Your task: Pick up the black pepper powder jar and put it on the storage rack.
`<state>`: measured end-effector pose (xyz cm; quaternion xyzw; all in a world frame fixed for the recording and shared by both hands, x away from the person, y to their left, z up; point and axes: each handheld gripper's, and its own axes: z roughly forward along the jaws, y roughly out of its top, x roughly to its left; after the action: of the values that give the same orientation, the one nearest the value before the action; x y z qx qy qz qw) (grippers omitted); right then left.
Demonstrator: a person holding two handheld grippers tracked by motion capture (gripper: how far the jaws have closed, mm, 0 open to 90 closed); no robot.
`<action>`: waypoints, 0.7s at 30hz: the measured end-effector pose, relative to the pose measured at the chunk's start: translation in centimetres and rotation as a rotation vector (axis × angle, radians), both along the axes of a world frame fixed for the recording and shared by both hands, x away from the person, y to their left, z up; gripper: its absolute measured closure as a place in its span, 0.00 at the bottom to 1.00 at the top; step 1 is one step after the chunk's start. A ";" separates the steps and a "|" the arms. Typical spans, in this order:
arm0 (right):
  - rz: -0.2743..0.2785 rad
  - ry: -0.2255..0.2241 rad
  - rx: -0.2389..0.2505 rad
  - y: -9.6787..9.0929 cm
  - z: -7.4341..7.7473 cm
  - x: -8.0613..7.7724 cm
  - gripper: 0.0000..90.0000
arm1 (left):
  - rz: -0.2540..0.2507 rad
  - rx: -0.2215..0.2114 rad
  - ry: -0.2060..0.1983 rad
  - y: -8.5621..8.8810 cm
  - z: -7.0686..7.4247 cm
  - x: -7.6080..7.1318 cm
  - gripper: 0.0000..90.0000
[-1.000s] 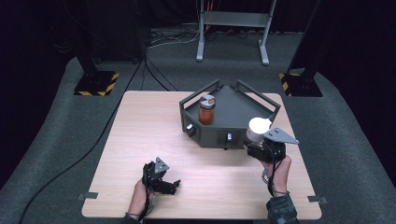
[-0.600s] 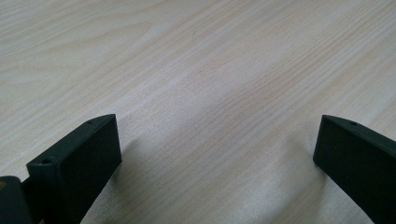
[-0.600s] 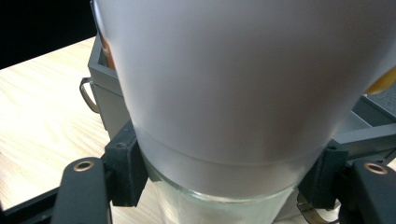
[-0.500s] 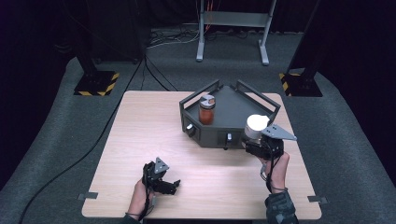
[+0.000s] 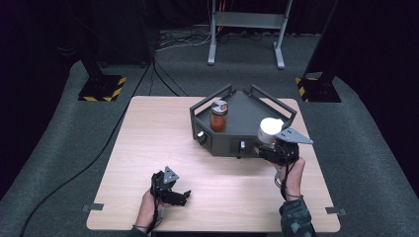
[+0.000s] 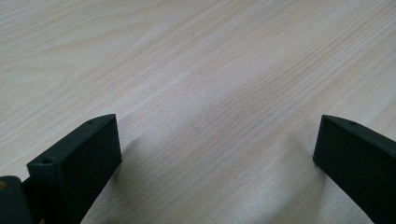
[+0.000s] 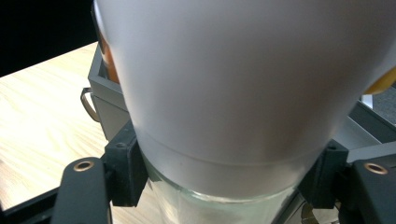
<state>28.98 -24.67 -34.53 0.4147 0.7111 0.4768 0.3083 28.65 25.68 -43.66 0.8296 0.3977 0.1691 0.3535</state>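
High view: the right claw [image 5: 271, 143] is clamped on a white-capped jar [image 5: 269, 129] at the near right corner of the dark tray [image 5: 247, 106] on the counter [image 5: 163, 133]. Whether the jar already rests on the tray floor or hangs just above it I cannot tell. A second jar [image 5: 219, 115], with reddish contents and a two-tone lid, stands upright inside the tray near its left rail. The left claw [image 5: 179, 196] lies low at the counter's near edge, well apart from the tray. My guess is that one jar is placed and this one is being set in or lifted out, with the release yet to come.

Left gripper view: the left claw's jaws stand wide apart with nothing between them, over pale, fine-grained wood.

Right gripper view: the right claw's jaws pinch the jar just under its smooth, matte white cap [image 7: 243, 79], where clear glass [image 7: 224, 210] begins. Behind it sits the tray's grey metal wall [image 7: 109, 105] with a small wire handle [image 7: 88, 103].
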 end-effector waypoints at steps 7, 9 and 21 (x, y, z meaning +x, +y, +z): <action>0.004 0.000 0.001 0.1 0.1 0.3 0.33 | 0.000 0.000 0.000 0.0 0.0 0.0 0.01; 0.006 -0.002 0.000 0.1 0.2 0.4 0.33 | 0.000 0.000 0.000 0.0 0.0 0.0 0.01; 0.019 -0.021 -0.005 0.4 1.0 0.7 0.33 | -0.001 -0.001 -0.001 0.0 0.0 0.0 0.01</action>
<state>29.64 -24.28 -33.53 0.4023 0.7128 0.4823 0.3122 28.64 25.70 -43.67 0.8297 0.3970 0.1689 0.3541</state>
